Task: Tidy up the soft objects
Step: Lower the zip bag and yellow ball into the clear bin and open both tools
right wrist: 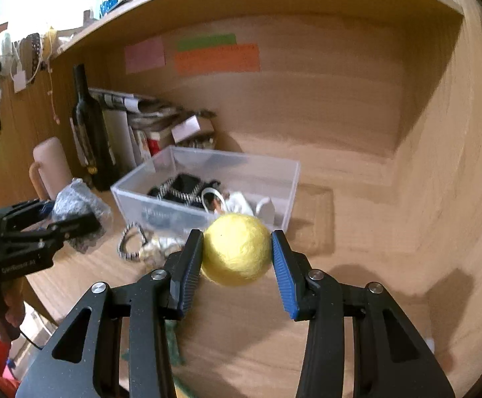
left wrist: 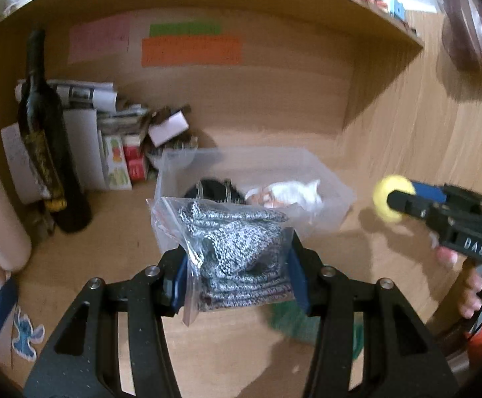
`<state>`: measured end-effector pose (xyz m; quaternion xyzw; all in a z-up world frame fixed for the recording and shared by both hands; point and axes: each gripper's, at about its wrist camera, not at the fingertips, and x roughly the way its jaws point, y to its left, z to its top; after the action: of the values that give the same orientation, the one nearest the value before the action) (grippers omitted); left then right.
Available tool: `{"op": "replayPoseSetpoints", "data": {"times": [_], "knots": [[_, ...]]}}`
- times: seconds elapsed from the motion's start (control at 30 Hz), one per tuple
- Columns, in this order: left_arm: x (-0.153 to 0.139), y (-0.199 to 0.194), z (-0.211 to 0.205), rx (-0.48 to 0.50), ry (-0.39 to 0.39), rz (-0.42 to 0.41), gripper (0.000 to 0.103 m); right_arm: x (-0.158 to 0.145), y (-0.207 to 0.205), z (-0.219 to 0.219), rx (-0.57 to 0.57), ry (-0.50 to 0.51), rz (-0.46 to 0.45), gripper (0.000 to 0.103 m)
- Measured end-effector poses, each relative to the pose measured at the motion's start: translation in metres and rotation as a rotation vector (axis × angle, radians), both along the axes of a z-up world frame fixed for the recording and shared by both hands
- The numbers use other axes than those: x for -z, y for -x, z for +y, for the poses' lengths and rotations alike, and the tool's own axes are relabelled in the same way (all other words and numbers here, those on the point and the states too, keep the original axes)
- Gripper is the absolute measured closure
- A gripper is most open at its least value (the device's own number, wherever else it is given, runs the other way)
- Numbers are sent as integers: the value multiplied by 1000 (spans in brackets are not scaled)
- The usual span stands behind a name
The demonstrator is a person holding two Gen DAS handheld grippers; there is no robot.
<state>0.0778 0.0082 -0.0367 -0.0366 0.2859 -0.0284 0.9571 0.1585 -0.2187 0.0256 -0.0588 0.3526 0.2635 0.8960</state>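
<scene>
My right tool point(right wrist: 237, 255) has the yellow felt ball point(right wrist: 237, 248) pinched between its blue pads point(right wrist: 284, 275), held above the worktop point(right wrist: 357, 248) just in front of the clear bin point(right wrist: 294, 179). My left tool point(left wrist: 237, 272) is closed around a zip bag of grey knit fabric point(left wrist: 231, 242), also lifted, with the bin right beyond it.

What worries me: the ball is round and gripped only at its sides, so a small loosening could let it roll out and run off across the worktop. The plastic of the bag is slick, and it could slide through the pads, since much of it juts out past them. Both tools are heading for the same bin, I judge, so they could knock each other or nudge the light bin.

The ball looks fuzzy, matte and slightly squashed where the pads press. The bag is crinkled and clear, its speckled knit bunched up inside.

The bin already holds a dark item with a striped cord point(right wrist: 181, 189) and something white point(right wrist: 241, 202). A loose bracelet-like loop point(right wrist: 131, 242) lies on the worktop beside it, and a dark bottle point(left wrist: 45, 139) stands further left.
</scene>
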Motion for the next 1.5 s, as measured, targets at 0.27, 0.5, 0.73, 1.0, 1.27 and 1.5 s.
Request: {"op": "replayPoseSetpoints", "data": {"times": [0.27,0.5,0.73,1.0,1.27,1.5], "knots": [[-12,-45,13,14,-1,5,52,-15,-25,21,-11,-20,-47,64],[-2,-83,25,10,24,74,52,-6,-48,49,-17,19,-43,64],[18,-111,29,22,38,144,52,17,-78,72,-49,46,32,64],[33,-127,24,22,12,173,52,49,-102,88,-89,102,125,64],[42,-135,21,13,-3,210,47,60,-107,90,-92,129,158,63],[33,-122,20,-5,-4,162,38,52,-104,85,-84,122,123,37]]}}
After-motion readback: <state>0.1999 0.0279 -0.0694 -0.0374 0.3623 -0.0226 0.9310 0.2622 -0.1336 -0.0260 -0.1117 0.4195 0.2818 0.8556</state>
